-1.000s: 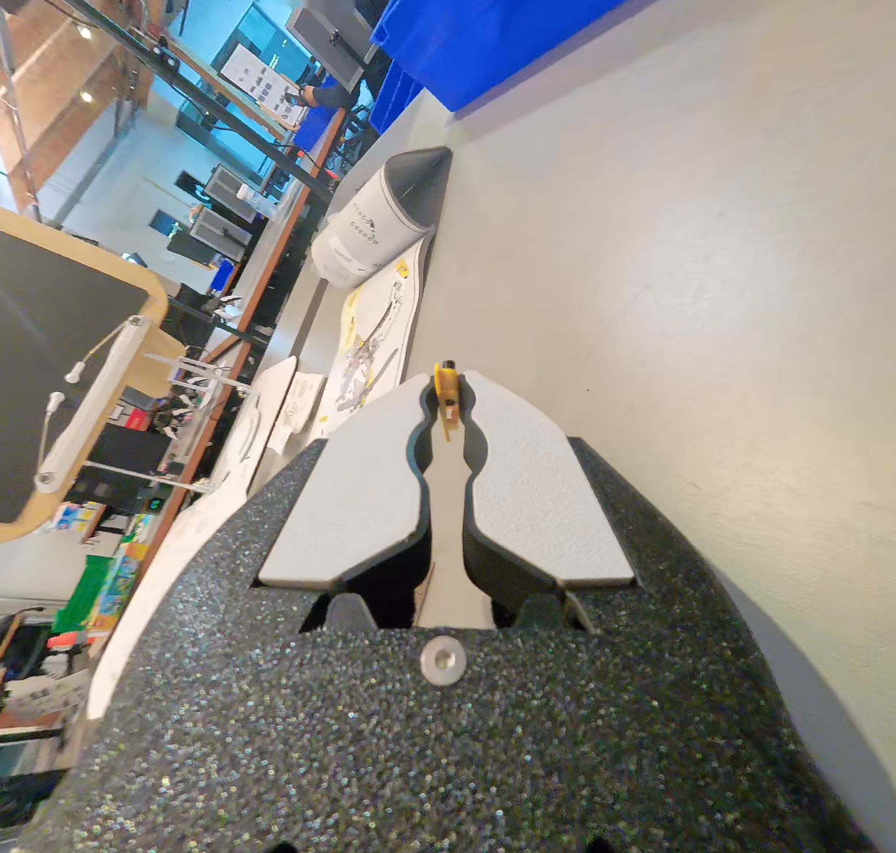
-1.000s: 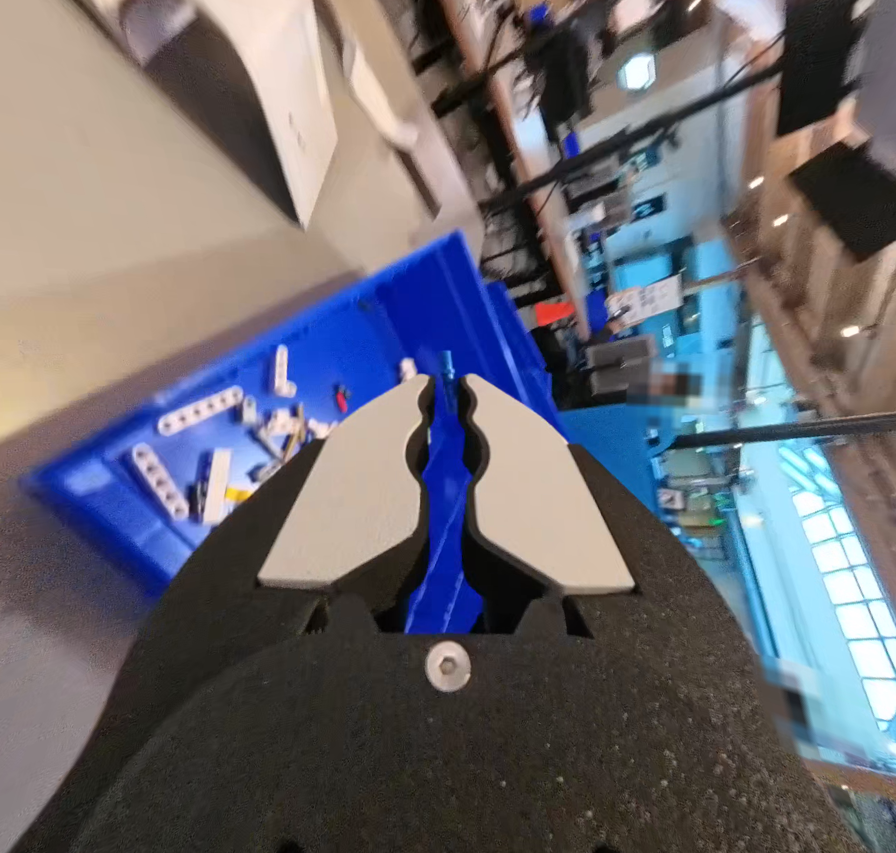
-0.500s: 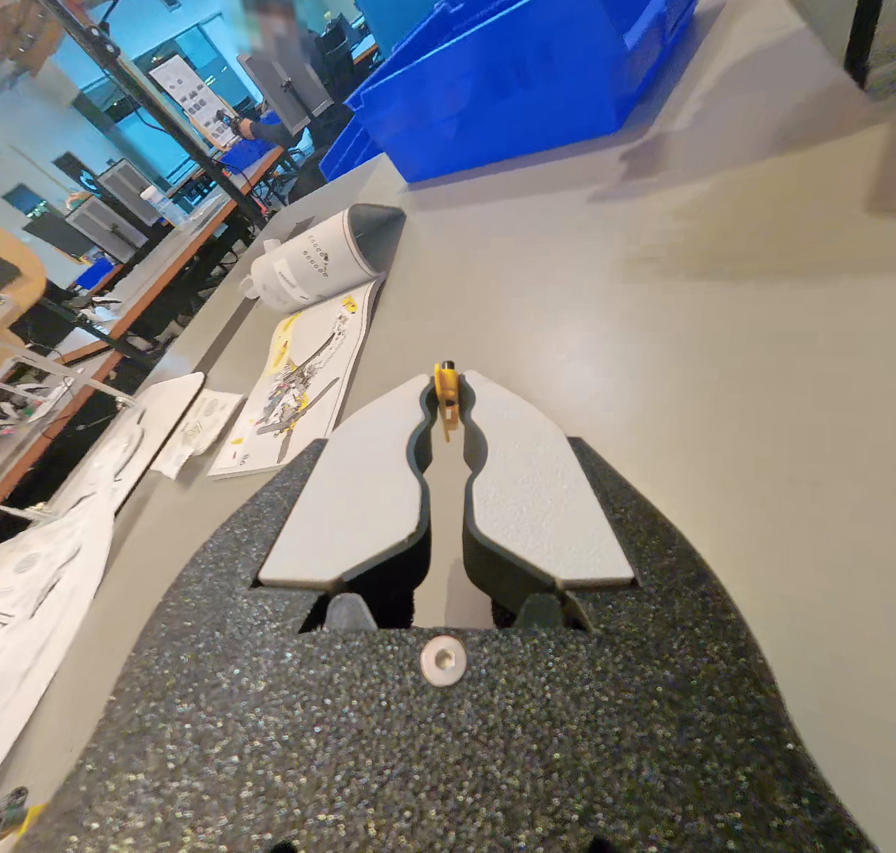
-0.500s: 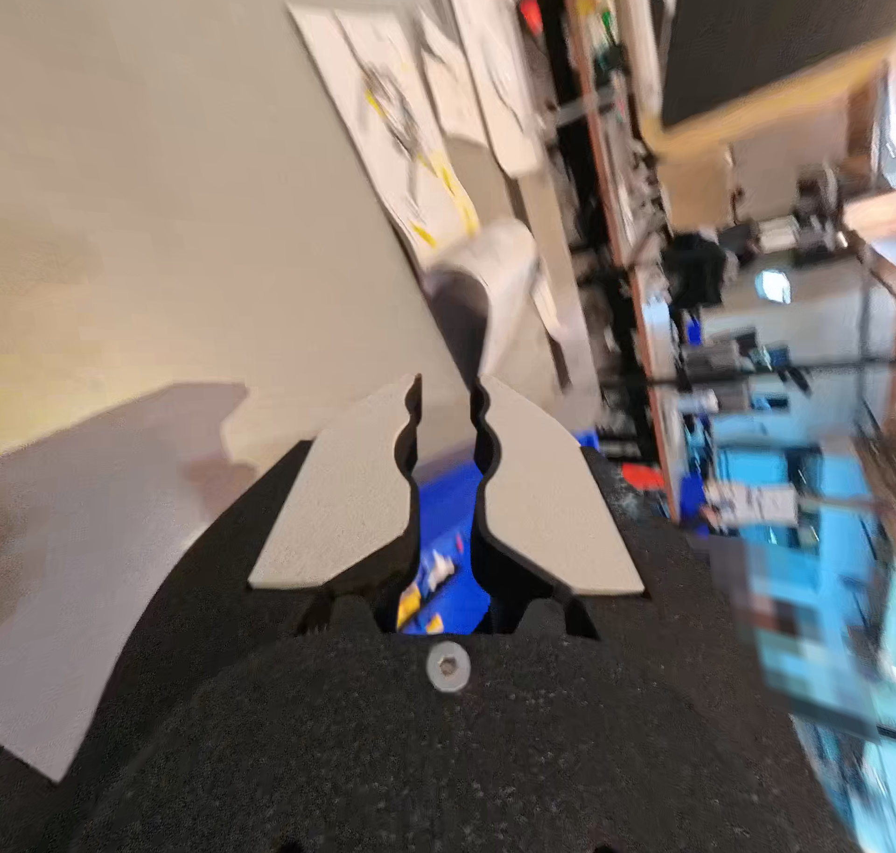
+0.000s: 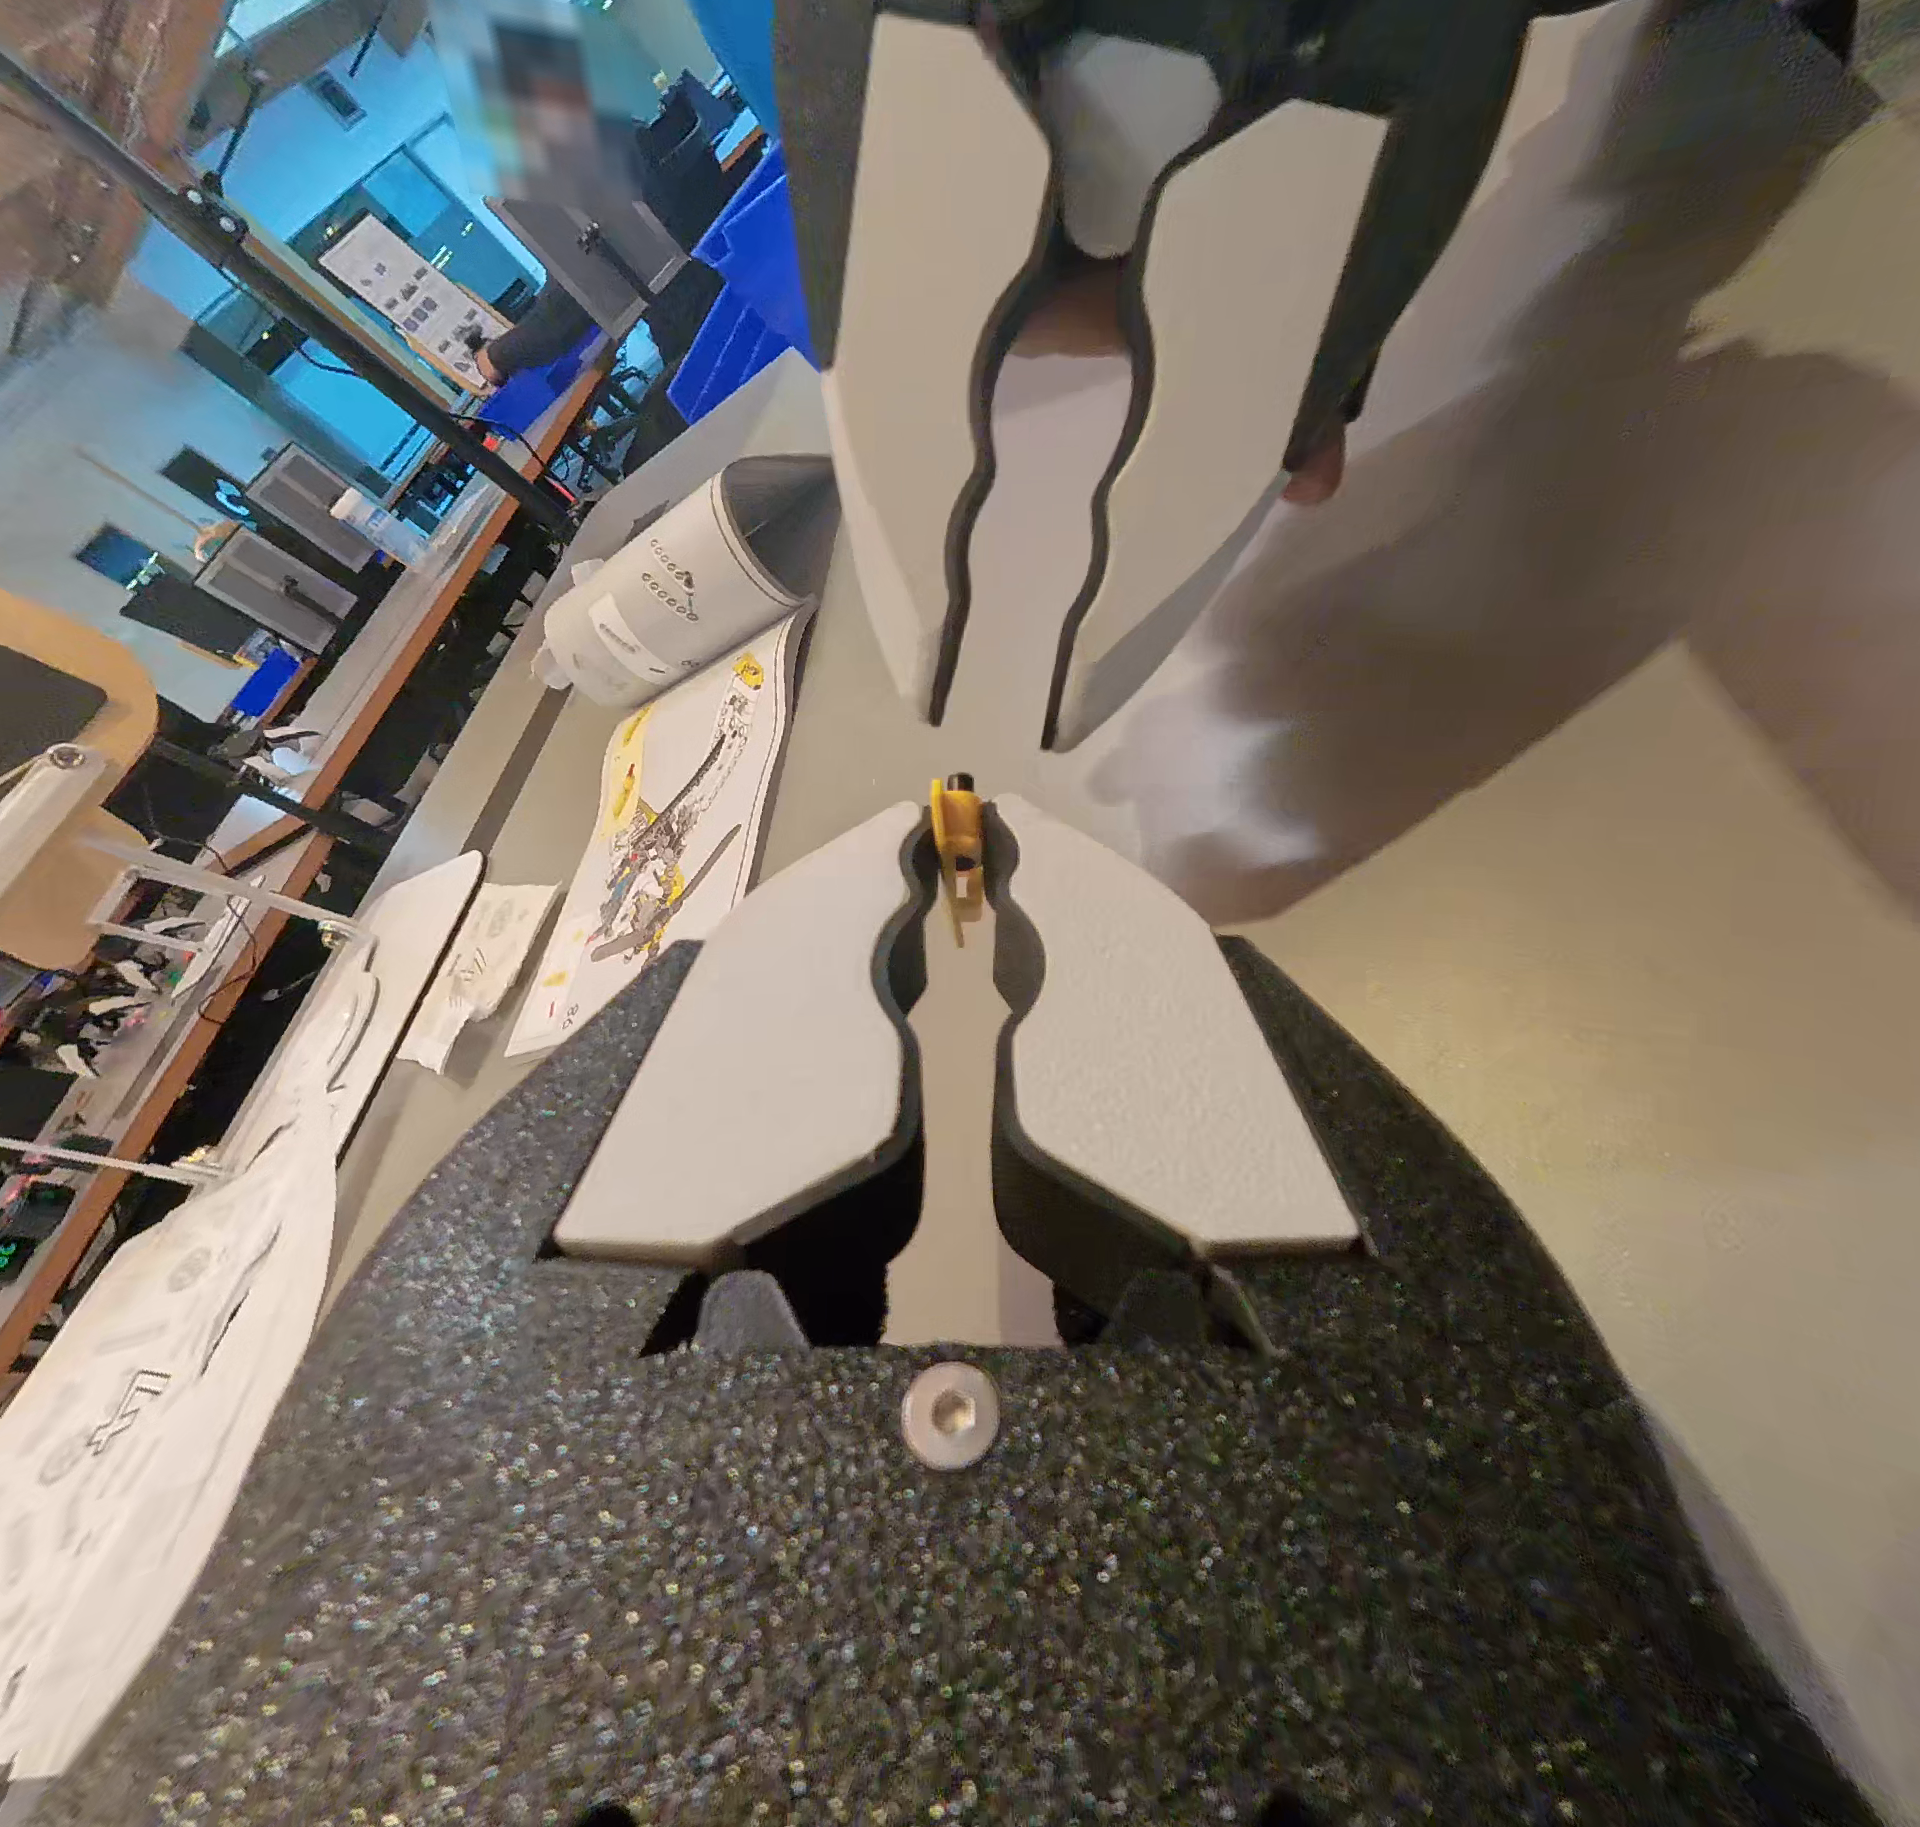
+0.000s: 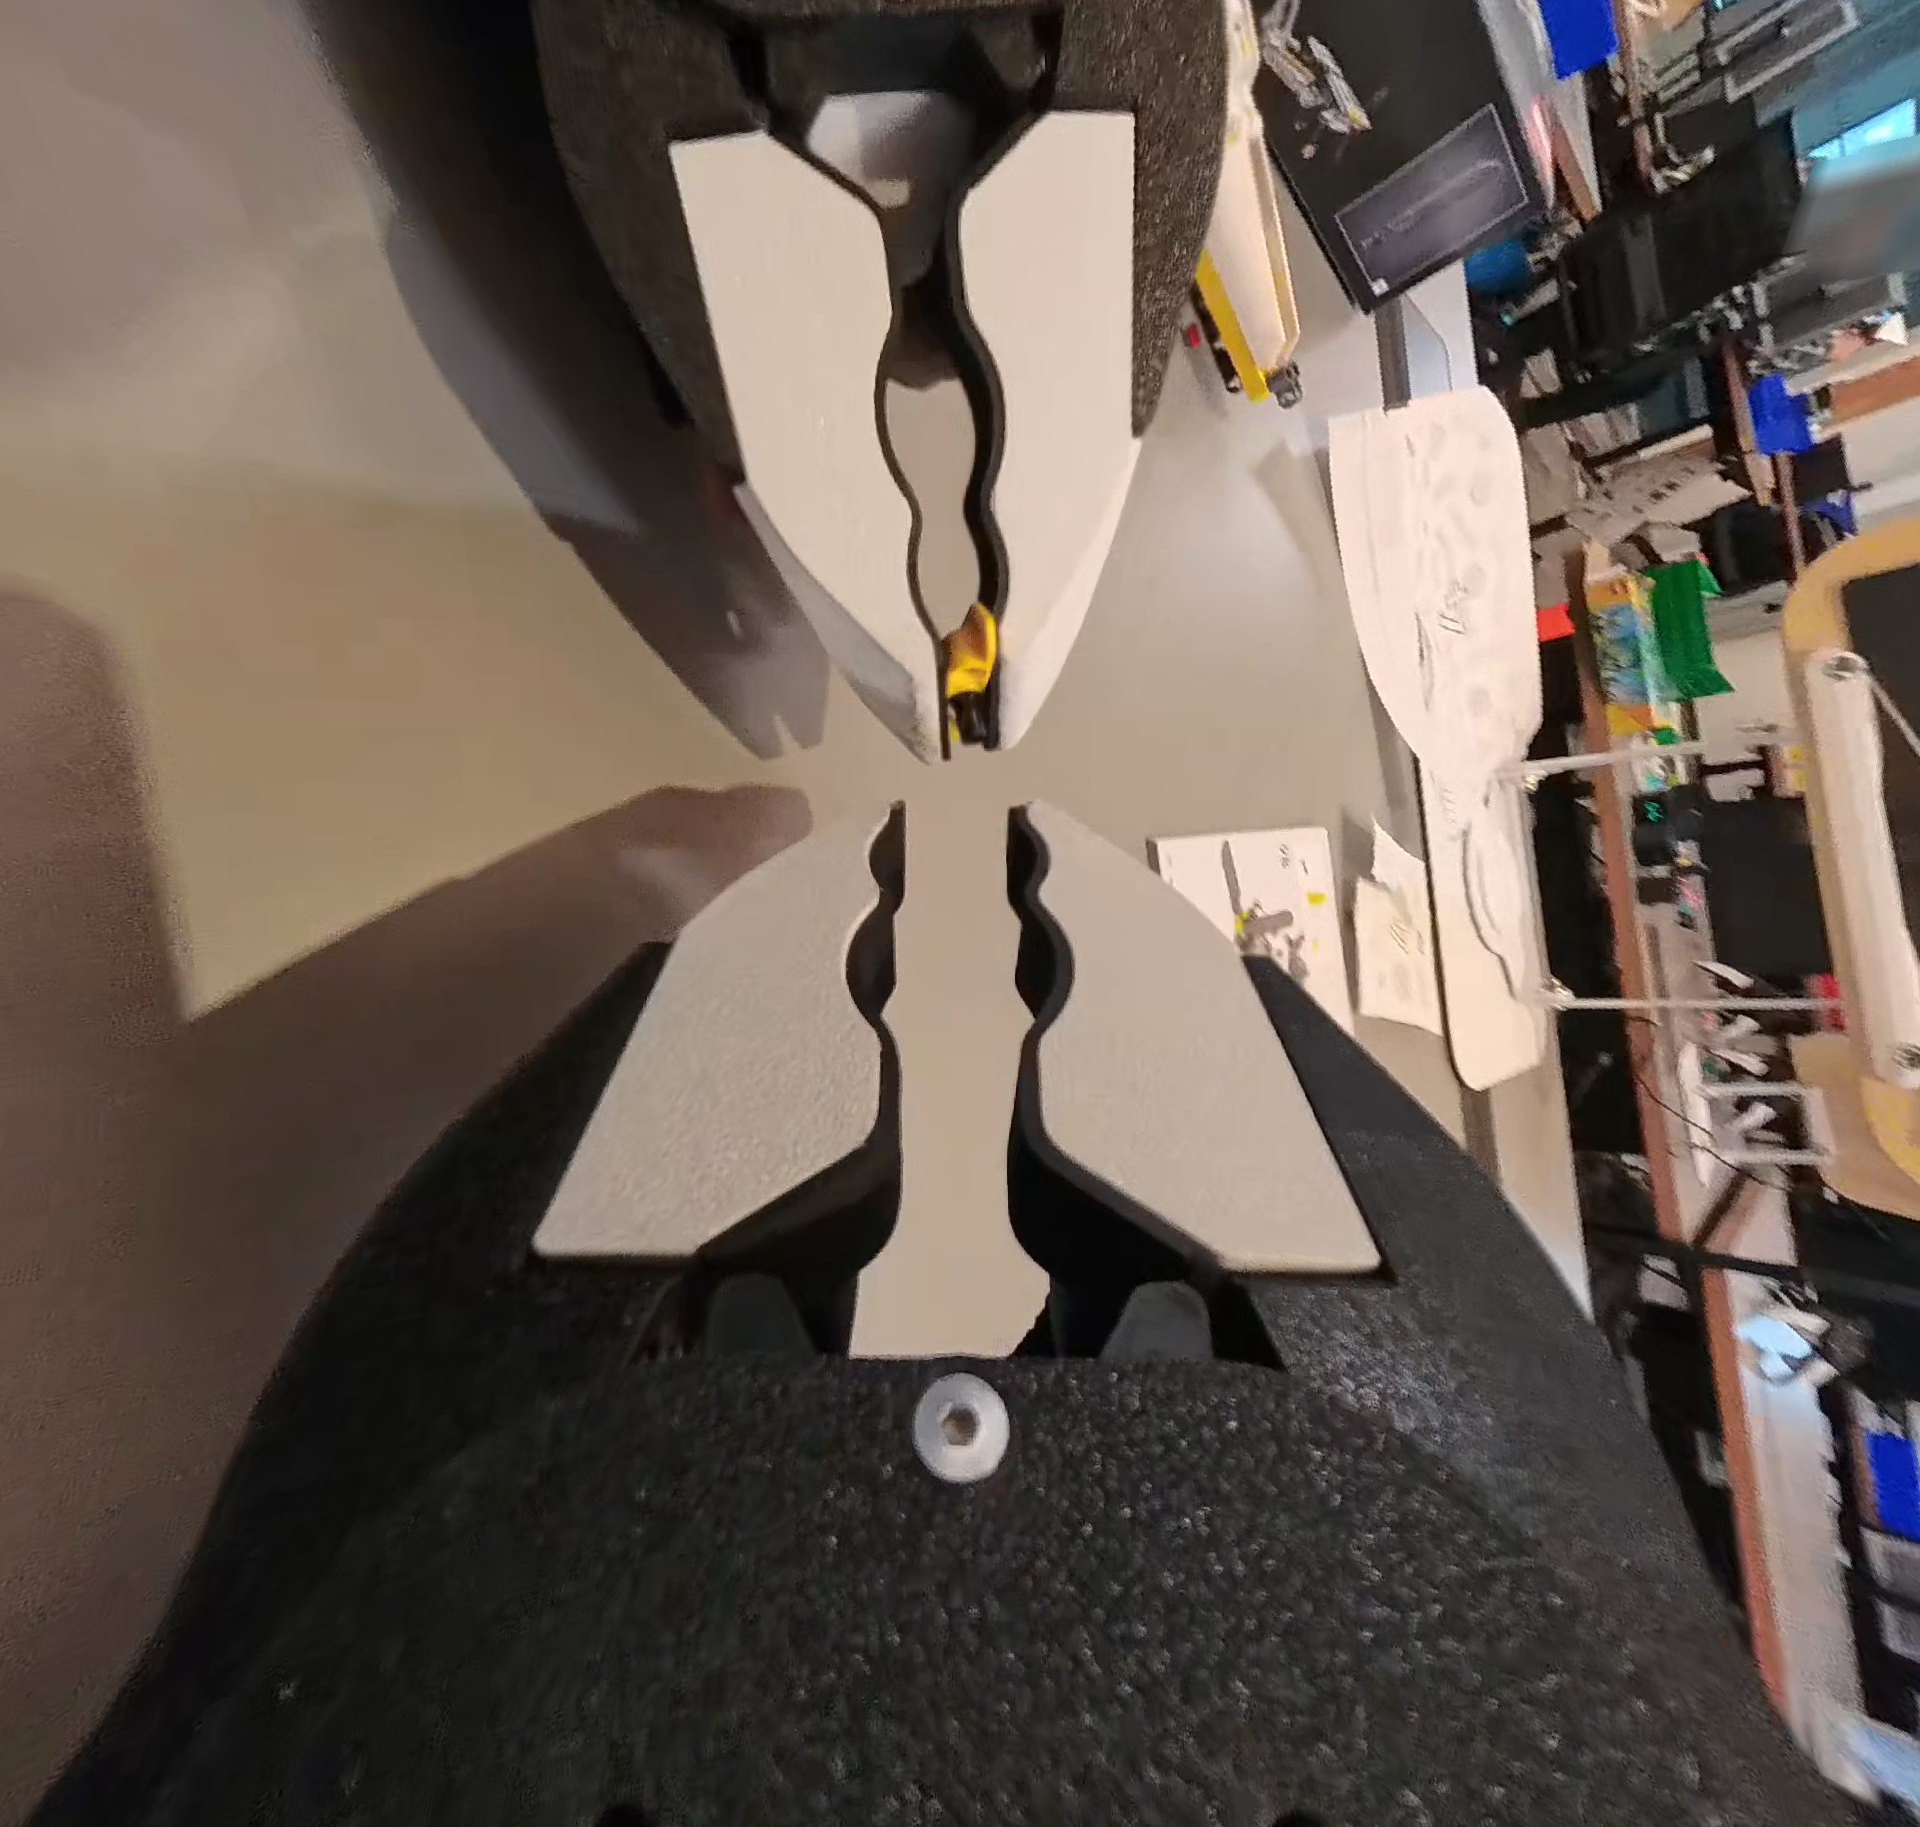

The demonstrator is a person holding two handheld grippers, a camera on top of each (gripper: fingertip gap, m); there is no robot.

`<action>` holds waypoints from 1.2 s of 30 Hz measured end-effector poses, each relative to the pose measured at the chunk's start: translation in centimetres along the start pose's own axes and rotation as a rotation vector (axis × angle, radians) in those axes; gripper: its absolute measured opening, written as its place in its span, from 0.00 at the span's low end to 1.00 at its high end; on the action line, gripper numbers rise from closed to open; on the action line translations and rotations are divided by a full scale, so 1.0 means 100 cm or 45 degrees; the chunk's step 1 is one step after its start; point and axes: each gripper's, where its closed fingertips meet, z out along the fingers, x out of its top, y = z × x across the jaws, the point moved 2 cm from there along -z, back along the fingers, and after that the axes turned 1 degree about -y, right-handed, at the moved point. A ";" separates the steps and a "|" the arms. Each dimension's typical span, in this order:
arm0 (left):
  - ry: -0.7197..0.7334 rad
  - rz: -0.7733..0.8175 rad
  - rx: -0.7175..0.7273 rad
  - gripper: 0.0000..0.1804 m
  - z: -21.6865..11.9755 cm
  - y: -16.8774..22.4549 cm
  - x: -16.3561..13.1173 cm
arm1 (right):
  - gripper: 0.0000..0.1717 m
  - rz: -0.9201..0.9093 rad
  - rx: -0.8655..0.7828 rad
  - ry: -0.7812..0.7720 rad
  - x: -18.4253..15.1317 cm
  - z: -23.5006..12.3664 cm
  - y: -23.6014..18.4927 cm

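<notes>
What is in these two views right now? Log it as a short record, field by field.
Left tool: shut on a small yellow plastic piece with a black pin end, pinched at the fingertips.
Right tool: open, nothing between its fingers; it faces the left tool tip to tip, apart from it.
Surface: plain grey table.
Beside the tools: an open illustrated instruction booklet lying flat, with a rolled grey-and-white paper sheet at its far end.
Farther off: blue plastic bins at the table's far side.

An open instruction booklet (image 5: 681,832) lies flat on the grey table (image 5: 1507,998). A rolled grey bag (image 5: 675,603) rests just behind it, blue bins (image 5: 753,260) farther back.
</notes>
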 end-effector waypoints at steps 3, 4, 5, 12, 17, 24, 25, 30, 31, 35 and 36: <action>-0.005 0.023 -0.009 0.05 0.000 0.001 -0.001 | 0.10 0.037 0.070 0.067 0.003 0.004 -0.002; -0.007 0.040 -0.008 0.05 0.001 0.001 -0.002 | 0.10 0.056 0.092 0.086 0.003 0.004 -0.003; -0.012 0.066 -0.002 0.05 0.001 0.001 -0.002 | 0.09 0.083 0.116 0.103 0.004 0.005 -0.003; -0.001 0.346 0.121 0.05 -0.001 0.002 0.004 | 0.08 0.477 0.362 0.244 0.006 0.004 -0.003; -0.008 0.495 0.221 0.05 -0.001 -0.001 0.007 | 0.06 0.726 0.493 0.364 0.012 -0.001 0.001; 0.001 0.682 0.325 0.05 0.000 -0.001 0.012 | 0.04 0.972 0.613 0.464 0.011 -0.003 0.003; 0.003 0.694 0.335 0.05 0.000 -0.002 0.013 | 0.04 0.985 0.614 0.467 0.010 -0.003 0.003; 0.002 0.706 0.349 0.05 0.001 -0.003 0.012 | 0.05 0.983 0.601 0.475 0.010 -0.003 0.003; 0.002 0.705 0.351 0.05 0.001 -0.003 0.012 | 0.05 0.984 0.599 0.479 0.010 -0.003 0.003; 0.007 0.700 0.357 0.05 0.002 -0.004 0.012 | 0.05 0.984 0.574 0.487 0.009 -0.002 0.005; 0.008 0.696 0.358 0.05 0.002 -0.004 0.012 | 0.05 0.983 0.570 0.491 0.009 -0.002 0.005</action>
